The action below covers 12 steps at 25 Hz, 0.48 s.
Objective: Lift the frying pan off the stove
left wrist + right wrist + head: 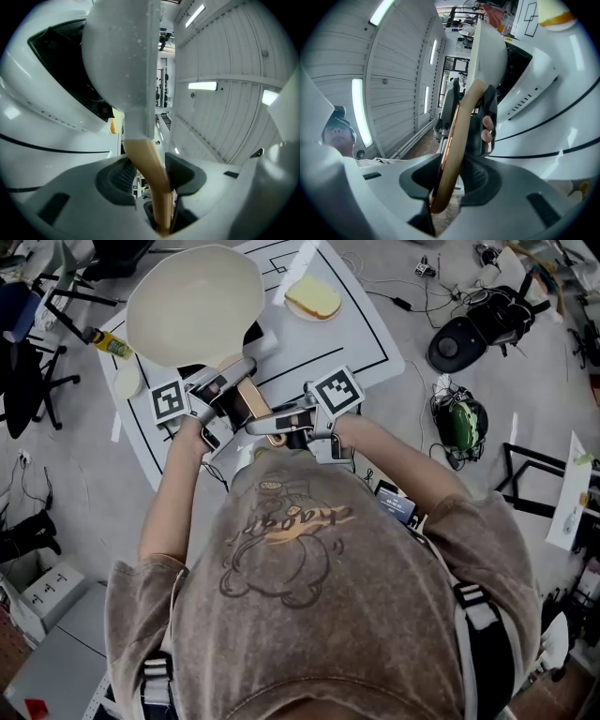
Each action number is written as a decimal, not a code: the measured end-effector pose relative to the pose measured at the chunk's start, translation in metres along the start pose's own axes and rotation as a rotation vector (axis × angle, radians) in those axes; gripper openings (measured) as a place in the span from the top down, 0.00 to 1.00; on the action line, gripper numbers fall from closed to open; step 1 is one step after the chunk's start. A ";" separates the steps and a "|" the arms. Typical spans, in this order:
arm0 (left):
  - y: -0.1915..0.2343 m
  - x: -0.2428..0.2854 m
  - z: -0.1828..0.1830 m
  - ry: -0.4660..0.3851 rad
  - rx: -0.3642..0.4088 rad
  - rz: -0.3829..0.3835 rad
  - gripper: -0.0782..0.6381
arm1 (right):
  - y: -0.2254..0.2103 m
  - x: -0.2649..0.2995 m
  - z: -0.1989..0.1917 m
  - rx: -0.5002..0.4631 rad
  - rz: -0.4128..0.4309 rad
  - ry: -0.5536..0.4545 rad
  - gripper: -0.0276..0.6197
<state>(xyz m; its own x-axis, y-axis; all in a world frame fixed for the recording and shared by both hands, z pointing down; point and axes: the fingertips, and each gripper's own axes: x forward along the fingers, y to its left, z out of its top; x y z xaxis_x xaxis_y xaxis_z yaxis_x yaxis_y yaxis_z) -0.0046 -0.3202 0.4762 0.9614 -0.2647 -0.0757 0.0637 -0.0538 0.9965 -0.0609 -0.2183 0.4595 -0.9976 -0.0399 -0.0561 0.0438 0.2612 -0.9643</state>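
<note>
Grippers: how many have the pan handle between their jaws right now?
2. The left gripper straddles the pan handle nearer the pan. The right gripper clamps it further back, toward its end. Whether the left's pads press on it is unclear.

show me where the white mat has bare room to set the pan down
Bare mat lies right of the bread, inside the black lines. Its left edge is crowded: yellow bottle, white disc. Cables clutter the floor at right.
</note>
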 end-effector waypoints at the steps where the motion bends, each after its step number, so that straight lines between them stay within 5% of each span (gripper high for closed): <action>1: -0.001 0.001 0.000 -0.003 -0.014 -0.003 0.62 | 0.001 -0.001 0.000 0.004 0.006 -0.004 0.77; 12: -0.002 0.001 -0.002 -0.026 -0.018 0.025 0.64 | 0.003 -0.003 0.002 0.029 0.017 -0.049 0.79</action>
<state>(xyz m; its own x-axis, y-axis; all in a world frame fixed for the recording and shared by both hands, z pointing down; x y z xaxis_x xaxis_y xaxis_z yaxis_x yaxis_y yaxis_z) -0.0032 -0.3185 0.4745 0.9554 -0.2909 -0.0516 0.0449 -0.0296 0.9986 -0.0576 -0.2195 0.4566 -0.9929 -0.0835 -0.0845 0.0628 0.2345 -0.9701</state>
